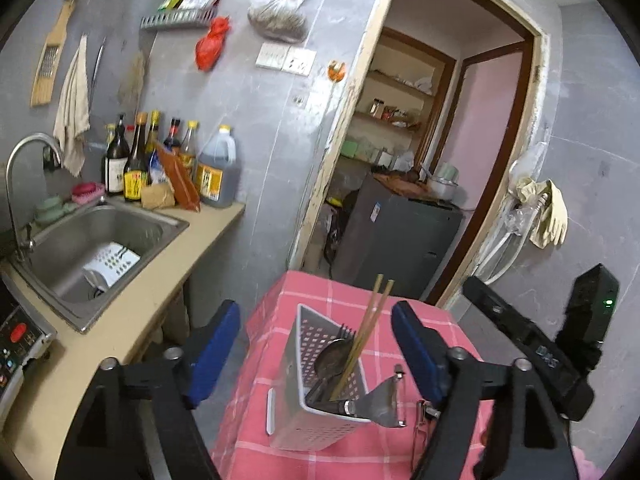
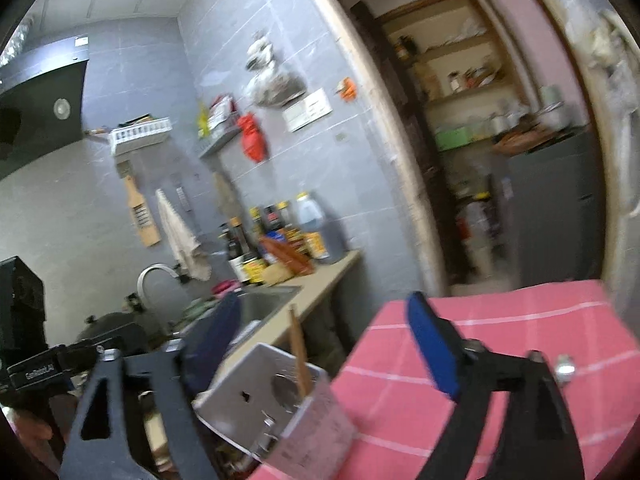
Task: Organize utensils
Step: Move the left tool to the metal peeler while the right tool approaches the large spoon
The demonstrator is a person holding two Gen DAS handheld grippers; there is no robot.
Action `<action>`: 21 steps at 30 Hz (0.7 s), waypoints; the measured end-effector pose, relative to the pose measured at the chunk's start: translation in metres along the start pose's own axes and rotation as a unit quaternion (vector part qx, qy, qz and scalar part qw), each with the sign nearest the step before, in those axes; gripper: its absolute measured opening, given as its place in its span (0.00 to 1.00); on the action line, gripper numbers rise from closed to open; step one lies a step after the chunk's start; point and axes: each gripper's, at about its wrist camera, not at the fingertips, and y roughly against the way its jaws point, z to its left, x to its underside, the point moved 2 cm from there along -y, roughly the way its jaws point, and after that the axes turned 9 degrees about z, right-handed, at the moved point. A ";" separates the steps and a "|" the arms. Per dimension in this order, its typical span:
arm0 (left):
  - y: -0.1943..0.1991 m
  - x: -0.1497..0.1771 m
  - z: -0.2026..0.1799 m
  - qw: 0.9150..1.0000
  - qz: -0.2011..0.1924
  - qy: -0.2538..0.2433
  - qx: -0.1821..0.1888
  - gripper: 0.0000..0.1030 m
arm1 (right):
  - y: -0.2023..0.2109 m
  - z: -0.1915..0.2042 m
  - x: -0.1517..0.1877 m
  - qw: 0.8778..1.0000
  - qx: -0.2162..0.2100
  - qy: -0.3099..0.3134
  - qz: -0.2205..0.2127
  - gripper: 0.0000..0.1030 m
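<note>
A white perforated utensil holder (image 1: 316, 380) stands on the pink checked tablecloth (image 1: 280, 452). It holds wooden chopsticks (image 1: 366, 336), a dark spoon (image 1: 332, 354), a fork and a metal peeler (image 1: 384, 402) at its rim. My left gripper (image 1: 316, 336) is open and empty, its blue pads either side of the holder and above it. My right gripper (image 2: 324, 344) is open and empty, close over the holder (image 2: 276, 404), with the chopsticks (image 2: 298, 356) between its fingers. The right gripper's body also shows in the left wrist view (image 1: 532, 344). The right wrist view is blurred.
A steel sink (image 1: 92, 248) with a tap is in the beige counter (image 1: 132, 320) to the left, with several sauce bottles (image 1: 160, 160) behind it. An appliance (image 1: 16, 344) sits at the counter's near end. A doorway (image 1: 420, 160) with a grey cabinet lies beyond the table.
</note>
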 end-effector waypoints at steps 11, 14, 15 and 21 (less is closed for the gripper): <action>0.005 0.040 -0.065 0.997 -0.046 -0.065 0.002 0.96 | 0.094 -0.042 0.011 0.987 0.151 0.016 -0.047 0.99; 0.002 0.055 -0.083 0.996 -0.047 -0.076 0.010 0.97 | 0.110 -0.056 0.016 0.984 0.171 0.011 -0.049 0.99; 0.002 0.060 -0.087 0.996 -0.044 -0.080 0.011 0.97 | 0.114 -0.060 0.018 0.983 0.176 0.010 -0.049 0.99; -0.013 0.086 -0.114 0.995 -0.019 -0.101 0.020 0.97 | 0.124 -0.092 0.033 0.980 0.196 0.000 -0.029 0.99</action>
